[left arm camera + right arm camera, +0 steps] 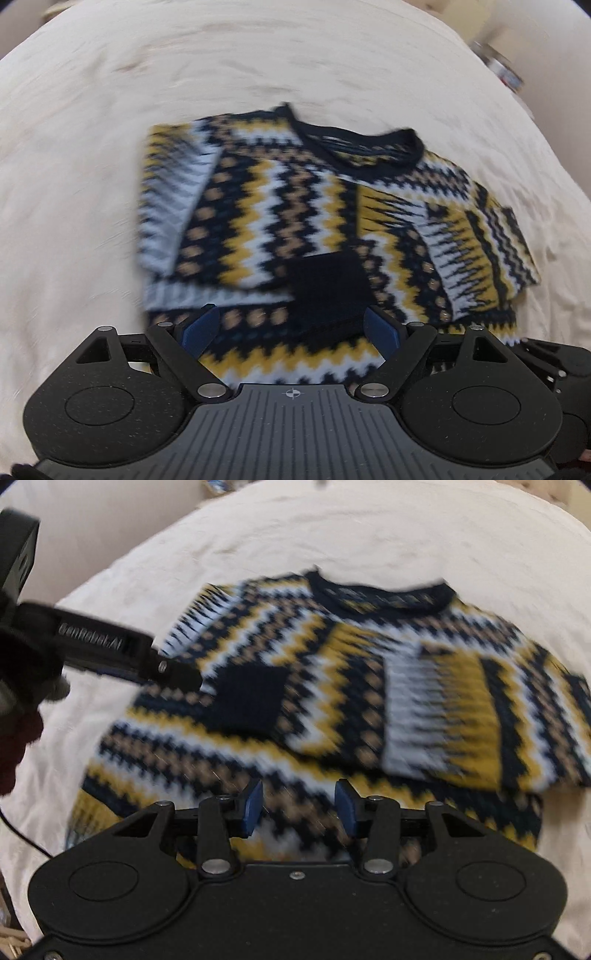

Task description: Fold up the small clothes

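Seemingly free sheet [92, 166] around sweater [295, 206]

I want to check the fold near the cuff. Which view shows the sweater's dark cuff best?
The right wrist view: the cuff lies unobstructed on the sweater. In the left wrist view the cuff sits low, just beyond the open fingers, its lower edge partly cut off.

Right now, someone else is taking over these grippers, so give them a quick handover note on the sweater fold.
Left hand-held gripper: open wide, empty, over the sweater's hem.
Right hand-held gripper: part open, empty, also above the hem.
Sweater: lies face up on the cream bedcover, collar away from you.
Done: both sleeves folded in across the chest.
Left: take the hem and fold the body up toward the collar.
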A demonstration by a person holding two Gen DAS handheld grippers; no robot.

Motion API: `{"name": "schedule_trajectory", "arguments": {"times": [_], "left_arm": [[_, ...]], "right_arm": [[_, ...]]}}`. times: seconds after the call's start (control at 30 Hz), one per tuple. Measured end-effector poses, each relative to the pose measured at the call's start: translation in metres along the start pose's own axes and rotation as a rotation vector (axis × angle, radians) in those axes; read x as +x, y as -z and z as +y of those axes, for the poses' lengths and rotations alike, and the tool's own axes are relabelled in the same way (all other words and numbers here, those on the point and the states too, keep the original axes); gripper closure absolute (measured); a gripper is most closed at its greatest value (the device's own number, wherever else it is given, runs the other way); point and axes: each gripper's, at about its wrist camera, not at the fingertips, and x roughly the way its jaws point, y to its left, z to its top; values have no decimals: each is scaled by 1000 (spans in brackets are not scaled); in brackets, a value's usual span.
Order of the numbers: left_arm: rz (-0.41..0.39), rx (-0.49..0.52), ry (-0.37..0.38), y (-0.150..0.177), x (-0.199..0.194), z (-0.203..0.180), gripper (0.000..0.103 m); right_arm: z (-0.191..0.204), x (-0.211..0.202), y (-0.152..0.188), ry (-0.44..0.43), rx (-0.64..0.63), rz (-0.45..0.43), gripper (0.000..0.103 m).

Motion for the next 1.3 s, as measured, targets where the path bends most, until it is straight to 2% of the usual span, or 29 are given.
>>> {"name": "schedule_trajectory", "arguments": {"times": [0.1, 0.17, 0.27, 0.33, 0.43, 0.47, 0.5, 0.63, 0.77, 0.9, 1.0, 1.1, 1.3], "left_arm": [[-1, 33, 6, -2, 17, -13, 28], [11, 22, 4, -3, 28, -17, 31], [44, -10, 16, -3, 41, -19, 45], [63, -29, 22, -1, 48, -21, 48], [38, -47, -7, 3, 49, -21, 72], [28, -57, -9, 2, 48, -20, 93], [16, -64, -3, 2, 46, -18, 96], [-91, -14, 1, -2, 15, -28, 96], [-210, 51, 40, -17, -30, -42, 97], [-310, 23, 77, -39, -69, -37, 97], [-367, 25, 43, -50, -85, -28, 97], [-375, 21, -16, -55, -85, -14, 97], [-258, -8, -110, -56, -46, 18, 96]], "right_arm": [[-8, 0, 9, 14, 17, 14, 50], [-10, 1, 13, 15, 27, 20, 50], [-13, 4, 17, 15, 42, 30, 49], [-13, 6, 19, 13, 52, 32, 49], [-15, 8, 20, 8, 69, 36, 49], [-15, 8, 20, 8, 73, 36, 49], [-15, 8, 20, 7, 79, 37, 49], [-16, 6, 20, 8, 98, 35, 49], [-17, 3, 24, 11, 121, 33, 49], [-17, -2, 27, 14, 139, 29, 49], [-19, -3, 29, 18, 155, 26, 49], [-22, -3, 29, 23, 172, 26, 49], [-25, -4, 26, 35, 181, 22, 49]]}}
